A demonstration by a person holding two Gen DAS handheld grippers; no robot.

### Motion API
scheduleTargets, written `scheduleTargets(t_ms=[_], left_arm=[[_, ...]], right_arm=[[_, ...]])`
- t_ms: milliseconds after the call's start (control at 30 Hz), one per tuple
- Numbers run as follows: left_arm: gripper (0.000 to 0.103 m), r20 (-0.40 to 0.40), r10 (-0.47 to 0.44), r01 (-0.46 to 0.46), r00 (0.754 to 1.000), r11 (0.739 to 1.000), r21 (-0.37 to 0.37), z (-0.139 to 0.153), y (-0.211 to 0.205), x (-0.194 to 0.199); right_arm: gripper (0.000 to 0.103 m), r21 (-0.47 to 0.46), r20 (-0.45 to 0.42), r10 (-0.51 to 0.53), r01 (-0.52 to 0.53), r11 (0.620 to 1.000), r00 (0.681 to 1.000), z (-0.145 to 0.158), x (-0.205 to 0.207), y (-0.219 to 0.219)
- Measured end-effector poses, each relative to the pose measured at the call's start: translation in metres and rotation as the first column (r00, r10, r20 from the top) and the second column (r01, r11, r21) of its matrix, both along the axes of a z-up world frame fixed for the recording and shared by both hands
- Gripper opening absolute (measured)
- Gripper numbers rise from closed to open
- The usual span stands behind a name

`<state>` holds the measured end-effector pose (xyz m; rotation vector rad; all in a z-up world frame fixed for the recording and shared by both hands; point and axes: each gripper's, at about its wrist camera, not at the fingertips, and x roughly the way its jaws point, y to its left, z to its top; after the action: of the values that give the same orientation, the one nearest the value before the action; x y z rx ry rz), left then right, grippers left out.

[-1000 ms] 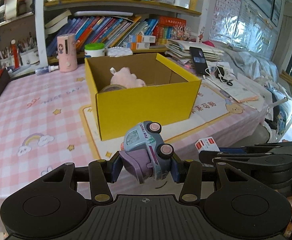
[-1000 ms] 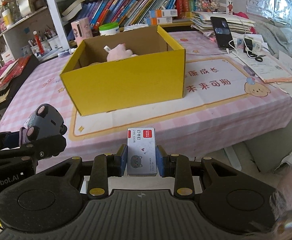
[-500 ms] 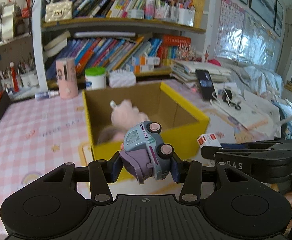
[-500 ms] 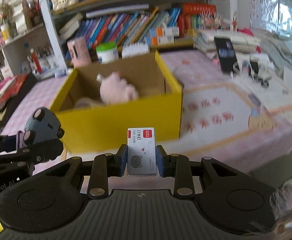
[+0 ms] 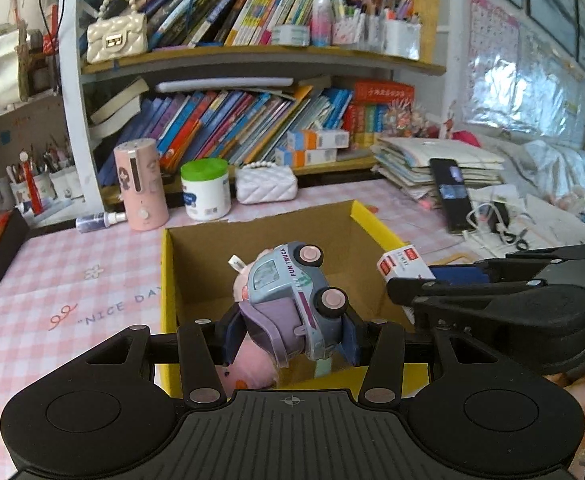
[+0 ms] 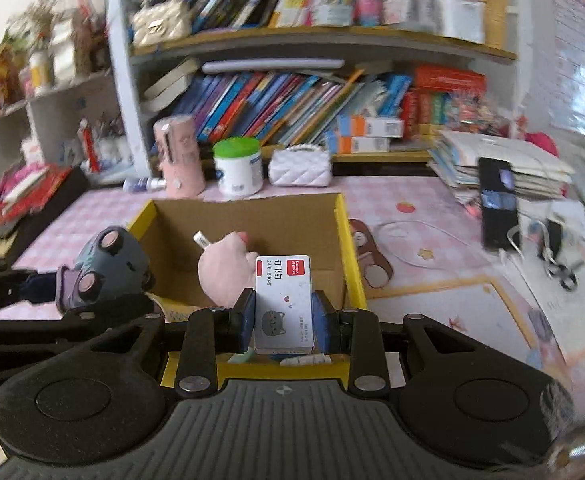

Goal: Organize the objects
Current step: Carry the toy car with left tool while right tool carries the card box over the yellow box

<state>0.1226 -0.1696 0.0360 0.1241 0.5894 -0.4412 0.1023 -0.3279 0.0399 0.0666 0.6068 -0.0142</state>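
A toy car (image 5: 292, 300), pale blue with a purple front and pink wheels, is sitting pinched sideways between the fingers of the left gripper (image 5: 290, 338), which is closing tightly on it. The car is hanging just above the open top of a yellow cardboard box (image 5: 168, 280) standing on a pink checked tablecloth (image 5: 60, 280). The right gripper (image 6: 284, 320) is clamping a small white box of staples (image 6: 284, 300), upright, also over the near edge of the yellow box.

Inside the yellow box, a pink soft toy (image 6: 224, 276) is already lying, with a few smaller items near the front wall that are too hidden to name. Judging from this, the tidying is partly done: at least one thing is packed, and the car and the staples are waiting to be let go into the box.

The car's side is reading "FUN TRUCK". The tablecloth is showing "NICE DAY" in part. The staples box is carrying Chinese characters, a red label, a grey cat drawing and small numbers.

Behind the box, a pink cylinder (image 5: 140, 184), a green-lidded tub (image 5: 205, 190) and a white quilted purse (image 5: 266, 184) are standing below crowded bookshelves (image 5: 252, 120).
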Motion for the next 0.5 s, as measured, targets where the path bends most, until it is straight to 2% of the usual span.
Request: scheduleTargets(t_ms=[133,300,433,500], left_arm=[[0.047,-0.028,0.042,-0.041,0.999,0.999,0.02,-0.009,-0.002,0.015],[0.047,-0.053,0.049,-0.046,0.997,0.997,0.065,-0.019,-0.007,0.031],[0.047,-0.07,0.07,-0.067,0.995,0.996,0.057,-0.021,-0.005,0.039],[0.047,-0.079,0.074,-0.069,0.994,0.996,0.064,-0.023,-0.004,0.043]], right_arm=[[0.028,-0.026,-0.052,0.069,-0.071,0.997,0.996,-0.012,0.028,-0.002],[0.028,-0.026,-0.137,0.145,-0.15,0.988,0.98,-0.027,0.059,-0.003],[0.028,-0.028,-0.218,0.213,-0.224,0.974,0.952,-0.04,0.079,-0.004],[0.028,0.004,-0.257,0.244,-0.252,0.968,0.935,-0.046,0.088,-0.005]])
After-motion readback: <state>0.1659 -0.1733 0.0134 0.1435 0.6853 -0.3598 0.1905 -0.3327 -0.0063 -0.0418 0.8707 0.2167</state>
